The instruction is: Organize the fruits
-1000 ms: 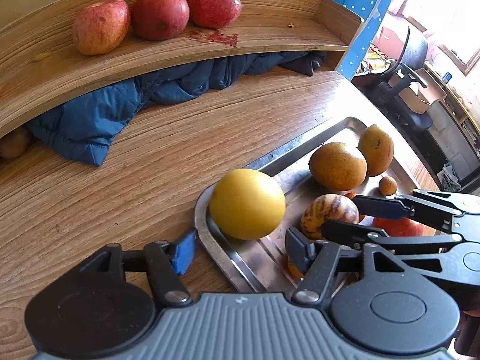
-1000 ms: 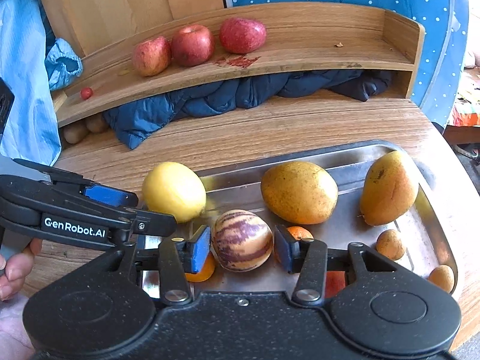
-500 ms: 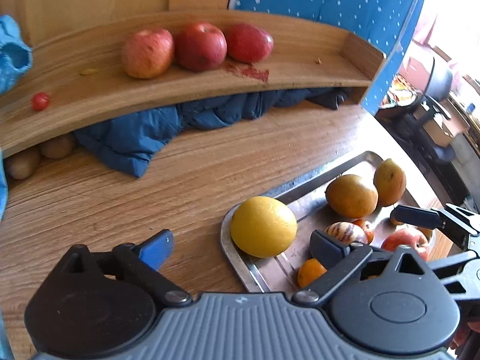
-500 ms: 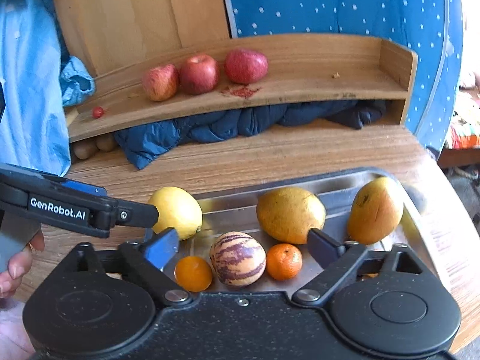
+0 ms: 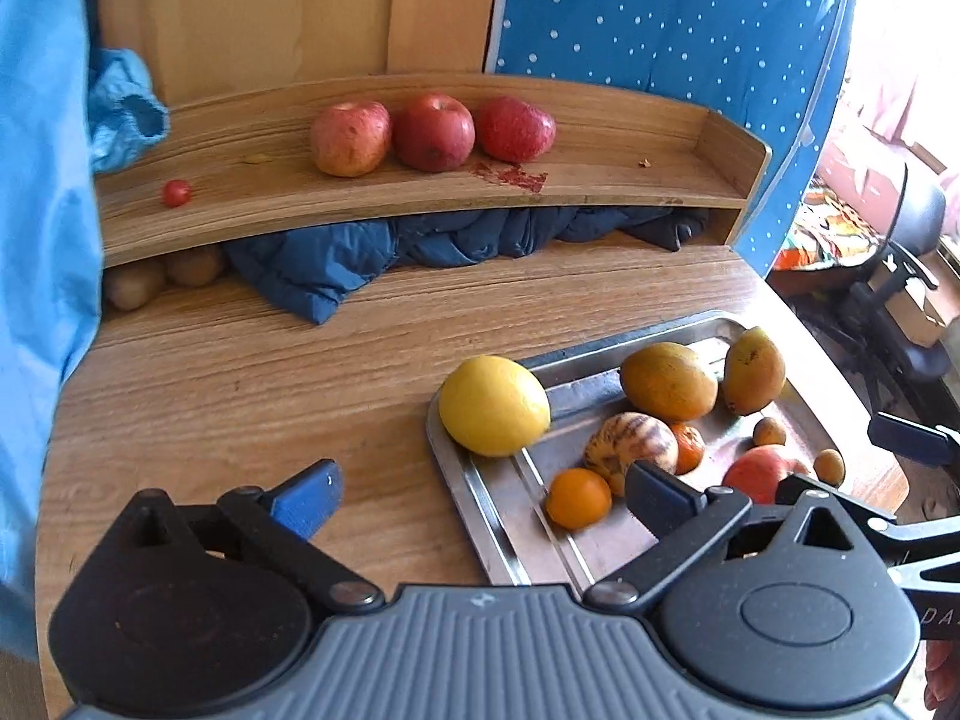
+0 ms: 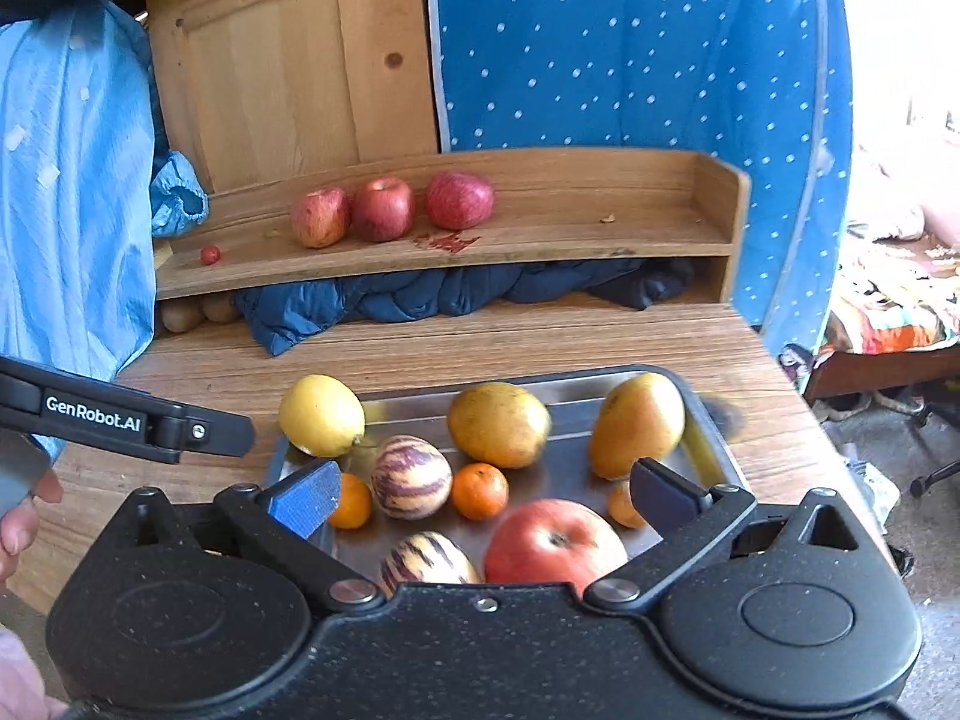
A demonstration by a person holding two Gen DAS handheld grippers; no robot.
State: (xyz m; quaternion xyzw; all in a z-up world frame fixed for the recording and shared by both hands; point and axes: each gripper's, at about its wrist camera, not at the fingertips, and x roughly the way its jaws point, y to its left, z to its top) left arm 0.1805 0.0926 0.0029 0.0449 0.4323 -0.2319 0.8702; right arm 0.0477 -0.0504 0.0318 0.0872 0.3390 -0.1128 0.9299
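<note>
Steel tray (image 6: 699,438) holding mixed fruit, lower centre; three apples lining shelf (image 6: 600,240) above. Am hovering right gripper (image 6: 480,495) spread empty over red apple (image 6: 555,540); left gripper (image 5: 480,495) spread, idling. Next: closing on apple, carrying to shelf.

Left gripper (image 5: 480,495) wide open above metal tray (image 5: 474,504); yellow citrus (image 5: 493,405) on its corner; 3 apples (image 5: 433,132) on wooden shelf (image 5: 630,174).
</note>
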